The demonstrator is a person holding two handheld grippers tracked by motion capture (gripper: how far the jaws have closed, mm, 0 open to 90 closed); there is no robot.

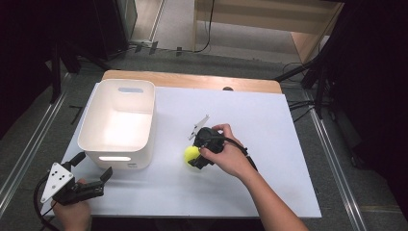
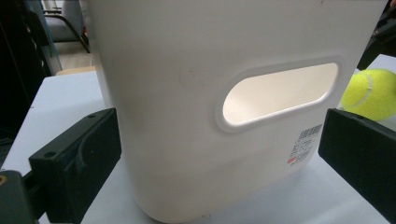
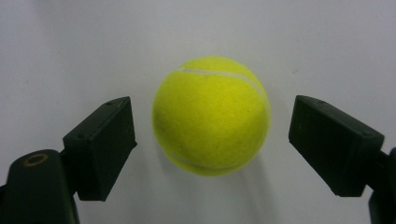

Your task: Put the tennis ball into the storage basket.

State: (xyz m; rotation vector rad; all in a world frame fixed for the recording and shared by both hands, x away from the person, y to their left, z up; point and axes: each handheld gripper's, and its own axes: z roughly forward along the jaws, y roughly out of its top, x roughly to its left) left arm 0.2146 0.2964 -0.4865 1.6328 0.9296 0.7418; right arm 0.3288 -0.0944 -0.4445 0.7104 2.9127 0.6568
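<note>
A yellow-green tennis ball [image 1: 191, 153] [image 3: 211, 114] lies on the white table [image 1: 269, 144], to the right of a white plastic bin [image 1: 118, 122]. My right gripper [image 1: 195, 157] [image 3: 212, 126] points down over the ball with one jaw on each side of it. A gap shows between each pad and the ball, so this gripper is open. My left gripper [image 1: 94, 165] [image 2: 224, 135] is held at the table's near left corner, open, facing the bin's near wall [image 2: 187, 116] with its handle slot. The ball [image 2: 369, 93] also shows past the bin's right side.
The bin looks empty from above and stands at the table's left. A wooden strip [image 1: 192, 79] edges the far side of the table. Dark stands and cables surround the table on the floor.
</note>
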